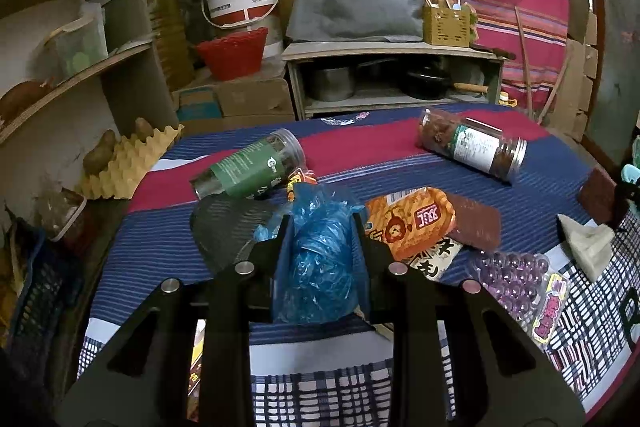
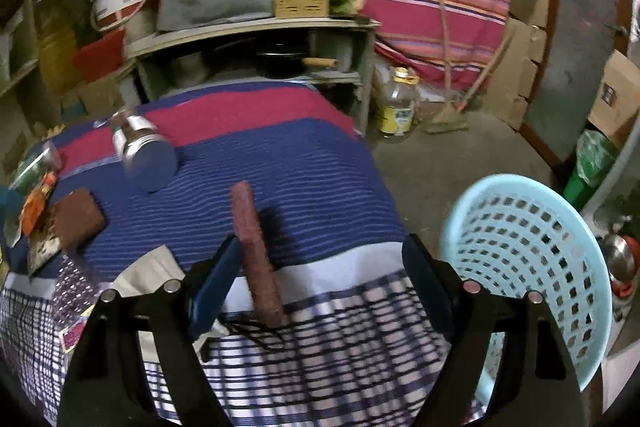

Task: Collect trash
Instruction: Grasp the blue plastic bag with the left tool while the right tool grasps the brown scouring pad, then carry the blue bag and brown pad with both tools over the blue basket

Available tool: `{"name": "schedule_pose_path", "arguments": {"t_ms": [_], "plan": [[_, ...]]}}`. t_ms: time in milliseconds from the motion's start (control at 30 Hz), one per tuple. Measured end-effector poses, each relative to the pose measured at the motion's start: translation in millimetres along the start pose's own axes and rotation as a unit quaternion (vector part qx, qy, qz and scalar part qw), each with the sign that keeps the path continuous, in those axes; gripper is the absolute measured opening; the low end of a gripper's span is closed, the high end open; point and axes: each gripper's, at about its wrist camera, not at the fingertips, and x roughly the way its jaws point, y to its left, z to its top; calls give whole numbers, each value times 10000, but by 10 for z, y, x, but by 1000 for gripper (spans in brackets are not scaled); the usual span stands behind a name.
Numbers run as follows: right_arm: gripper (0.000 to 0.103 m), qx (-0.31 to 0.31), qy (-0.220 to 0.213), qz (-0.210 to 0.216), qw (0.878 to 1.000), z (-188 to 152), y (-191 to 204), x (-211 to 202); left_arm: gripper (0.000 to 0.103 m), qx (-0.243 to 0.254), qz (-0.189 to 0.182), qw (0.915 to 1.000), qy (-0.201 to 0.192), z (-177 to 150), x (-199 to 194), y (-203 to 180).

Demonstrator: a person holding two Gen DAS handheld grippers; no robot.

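The left gripper [image 1: 320, 227] is clamped on 1 blue plastic bag [image 1: 320, 259]; the right gripper [image 2: 320, 251] stands apart, a brown slab [image 2: 256, 251] leaning against its left finger.

2 jars [image 1: 250, 165] [image 1: 474, 145] behind snack packet [image 1: 412, 227] on table; basket [image 2: 528, 267] right of table [image 2: 280, 163]

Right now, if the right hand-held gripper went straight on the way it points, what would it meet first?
Probably the flat reddish-brown scouring pad standing on edge between the open right hand-held gripper's jaws, beside one finger; beyond it the striped blue tablecloth. Depth is unclear.
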Motion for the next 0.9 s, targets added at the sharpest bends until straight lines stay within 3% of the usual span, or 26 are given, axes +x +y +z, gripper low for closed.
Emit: {"name": "schedule_pose_path", "arguments": {"t_ms": [67,200,333,500,533,567,633,800,900], "plan": [[69,68,90,-15,9999,-9,-56,33,27,18,1,10000,-7,-3,-1,-18],[68,218,106,420,9988,-33,-78,59,27,22,-16,10000,-9,-9,1,-31],[68,-9,178,466,9988,-30,75,152,27,28,-18,10000,-3,-11,-1,-45],[69,-626,476,182,9967,-79,391,396,27,70,-31,10000,-19,-20,-5,-78],[67,-724,509,55,9961,-85,423,430,27,75,-34,10000,-24,-22,-6,-87],[58,-746,505,14,9959,-89,415,425,27,69,-36,10000,-22,-23,-7,-88],[58,-596,387,255,9971,-44,357,337,27,61,-40,10000,-20,-24,-12,-91],[57,112,-517,988,9937,212,111,-405,27,87,-89,9998,-153,34,-117,-171],[57,204,-736,1170,9902,268,66,-675,27,68,-236,9993,-278,97,-238,-246]]}}
